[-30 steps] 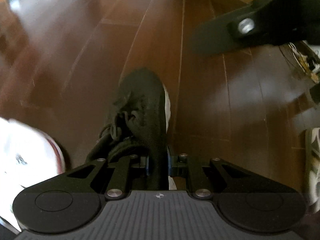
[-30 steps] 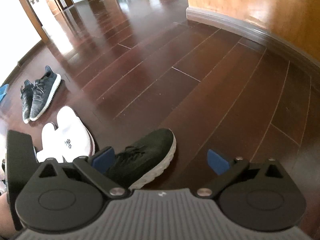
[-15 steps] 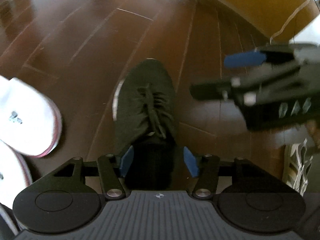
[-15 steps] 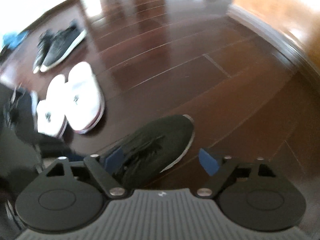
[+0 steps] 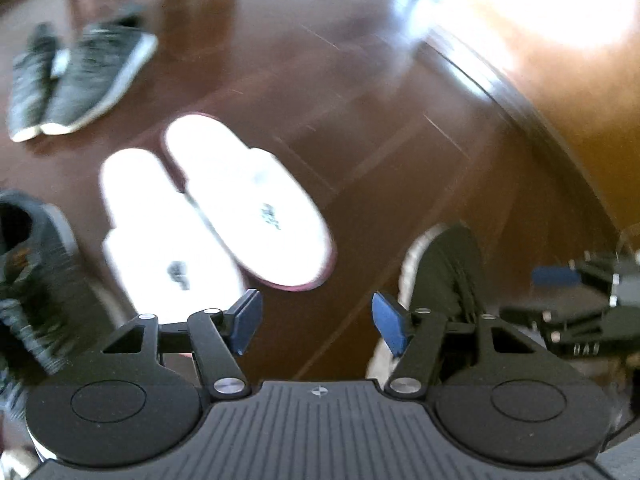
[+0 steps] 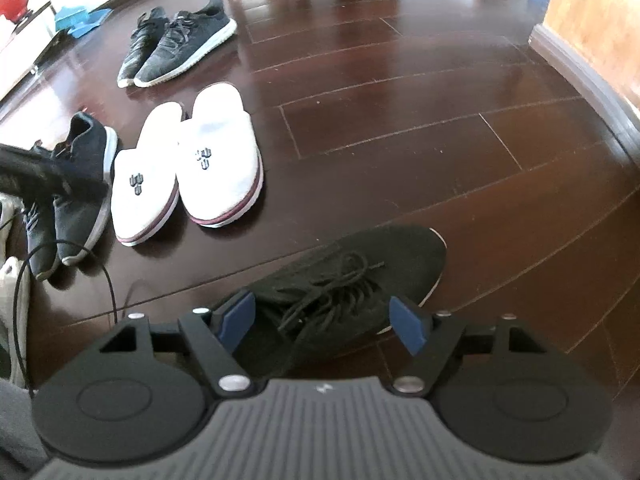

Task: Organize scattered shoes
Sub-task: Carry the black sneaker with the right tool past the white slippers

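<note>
Dark wood floor (image 6: 400, 128), glossy; pale baseboard (image 6: 580, 64) along its right edge.

Broad bare planks ahead. White slippers (image 6: 188, 168) and dark sneaker pairs sit toward the floor's left side. Black shoe (image 6: 352, 280) lies between the spread, empty fingers of the right gripper (image 6: 324, 320); left gripper (image 5: 316, 322) spread wide, empty, shoe just right of it.

The whole left wrist view is motion-blurred: the slippers (image 5: 224, 216) at 10 o'clock are glare-white smears, their logos unreadable. The black shoe (image 5: 444, 276) at 3 o'clock has its heel hidden behind the left gripper (image 5: 316, 322). In the right wrist view, a blurred dark bar (image 6: 44, 172) at 9 o'clock covers part of the navy sneakers (image 6: 76, 192), and the black shoe's heel lies hidden under the right gripper (image 6: 324, 320).
</note>
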The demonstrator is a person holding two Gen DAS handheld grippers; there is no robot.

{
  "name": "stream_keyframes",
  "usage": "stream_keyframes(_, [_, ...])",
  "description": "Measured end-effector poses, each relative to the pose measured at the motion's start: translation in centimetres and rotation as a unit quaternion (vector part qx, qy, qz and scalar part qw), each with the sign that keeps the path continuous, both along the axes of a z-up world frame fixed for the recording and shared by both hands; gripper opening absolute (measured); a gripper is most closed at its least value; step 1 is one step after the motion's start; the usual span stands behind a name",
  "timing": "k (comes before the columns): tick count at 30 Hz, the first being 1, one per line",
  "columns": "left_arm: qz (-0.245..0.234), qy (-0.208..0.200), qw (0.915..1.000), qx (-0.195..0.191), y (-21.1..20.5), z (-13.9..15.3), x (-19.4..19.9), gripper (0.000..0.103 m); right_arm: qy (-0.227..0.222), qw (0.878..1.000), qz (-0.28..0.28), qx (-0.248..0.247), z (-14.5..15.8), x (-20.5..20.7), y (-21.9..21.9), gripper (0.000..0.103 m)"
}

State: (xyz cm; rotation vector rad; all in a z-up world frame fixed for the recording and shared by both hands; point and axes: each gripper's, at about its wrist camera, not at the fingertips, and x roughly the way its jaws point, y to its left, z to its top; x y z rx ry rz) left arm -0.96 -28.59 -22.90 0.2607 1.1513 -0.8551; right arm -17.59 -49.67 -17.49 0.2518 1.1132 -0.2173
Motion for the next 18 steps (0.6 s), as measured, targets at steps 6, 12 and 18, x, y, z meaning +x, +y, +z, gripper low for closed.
stream_keyframes(6, [0.083, -0.042, 0.9954, -0.022, 5.2, 7.1, 0.6, 0.069, -0.010, 0.999, 0.029, -0.018, 1.1, -0.2, 0.9, 0.077])
stream_keyframes(12, [0.181, -0.094, 0.9779, -0.046, 10.5, 16.1, 1.8, 0.072, -0.035, 0.998, 0.039, -0.025, 2.5, -1.1, 0.7, 0.077])
stream_keyframes(18, [0.223, -0.124, 0.9658, -0.044, 13.5, 24.2, 3.7, 0.077, -0.045, 0.997, 0.048, -0.027, 3.1, -2.2, 0.8, 0.076])
